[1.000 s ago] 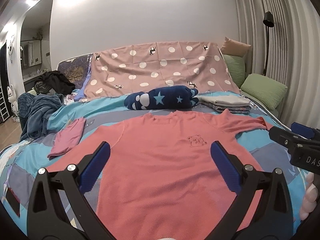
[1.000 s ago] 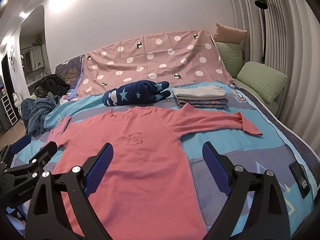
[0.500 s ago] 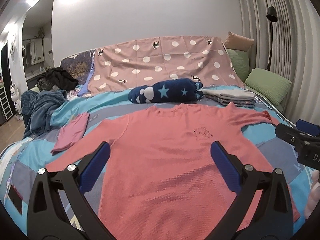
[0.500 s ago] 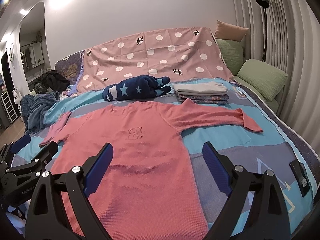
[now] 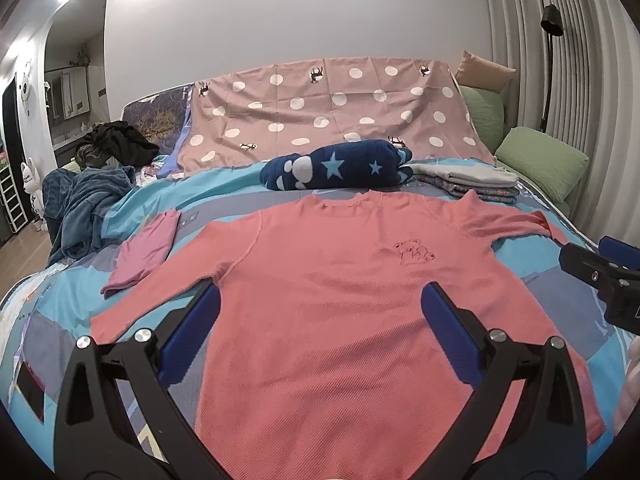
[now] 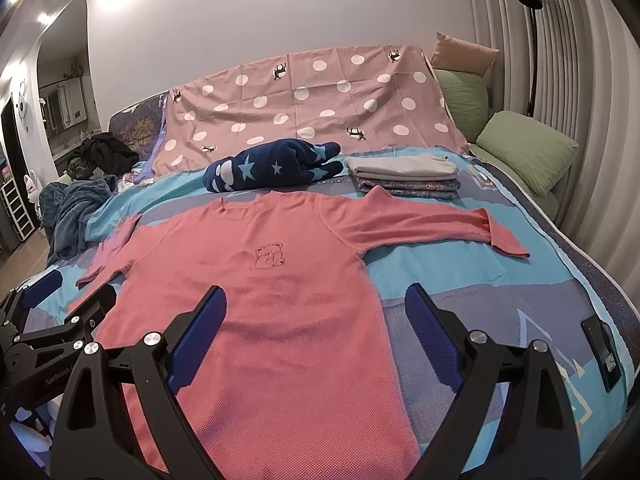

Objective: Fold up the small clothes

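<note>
Already the shirt lies flat on the bed, front up, sleeves spread wide — laid so, I judge, to give clean fold lines. Both grippers hover above its hem, the left and the right with jaws apart and empty — ready to pinch an edge. Folded clothes wait beyond the collar.

Pink long-sleeved shirt flat, unfolded
</note>
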Tool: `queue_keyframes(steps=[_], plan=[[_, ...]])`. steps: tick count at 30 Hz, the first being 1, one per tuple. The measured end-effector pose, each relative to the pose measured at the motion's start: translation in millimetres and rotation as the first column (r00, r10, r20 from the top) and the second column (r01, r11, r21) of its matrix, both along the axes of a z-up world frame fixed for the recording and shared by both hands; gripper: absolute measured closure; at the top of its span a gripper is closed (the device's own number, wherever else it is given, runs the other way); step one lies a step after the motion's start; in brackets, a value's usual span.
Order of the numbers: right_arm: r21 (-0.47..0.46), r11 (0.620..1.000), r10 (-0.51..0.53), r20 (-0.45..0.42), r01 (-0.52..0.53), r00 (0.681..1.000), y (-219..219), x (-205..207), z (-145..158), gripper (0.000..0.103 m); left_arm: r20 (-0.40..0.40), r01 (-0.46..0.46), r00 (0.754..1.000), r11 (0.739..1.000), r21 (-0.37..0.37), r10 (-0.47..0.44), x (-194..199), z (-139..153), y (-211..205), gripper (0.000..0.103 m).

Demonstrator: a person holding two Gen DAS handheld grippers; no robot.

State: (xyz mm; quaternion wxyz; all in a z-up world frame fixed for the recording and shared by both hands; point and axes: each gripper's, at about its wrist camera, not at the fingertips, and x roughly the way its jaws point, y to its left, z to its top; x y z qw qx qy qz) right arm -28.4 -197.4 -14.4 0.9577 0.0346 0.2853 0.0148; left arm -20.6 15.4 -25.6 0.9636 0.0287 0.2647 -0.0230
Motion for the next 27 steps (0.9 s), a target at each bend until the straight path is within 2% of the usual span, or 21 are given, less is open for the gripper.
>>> queue_keyframes(steps=[21,24,27], plan=[[-0.027,0.999,0.016,-0.048,-0.017,0.999,10,12,-10,0.011,-0.041,-0.021,0.999,1.000,-0.015,0.020,10,-12,15,0.002],[-0.034,0.999,0.018,-0.056,-0.020,0.998,11,15,-12,0.011,-0.063,-0.033,0.998,0.999,-0.043,0.030,14,-17,26,0.002],[-0.043,0.999,0.019,-0.066,-0.022,0.998,12,19,-14,0.011,-0.103,-0.071,0.993,0.992,-0.104,0.060,21,-25,54,0.002]])
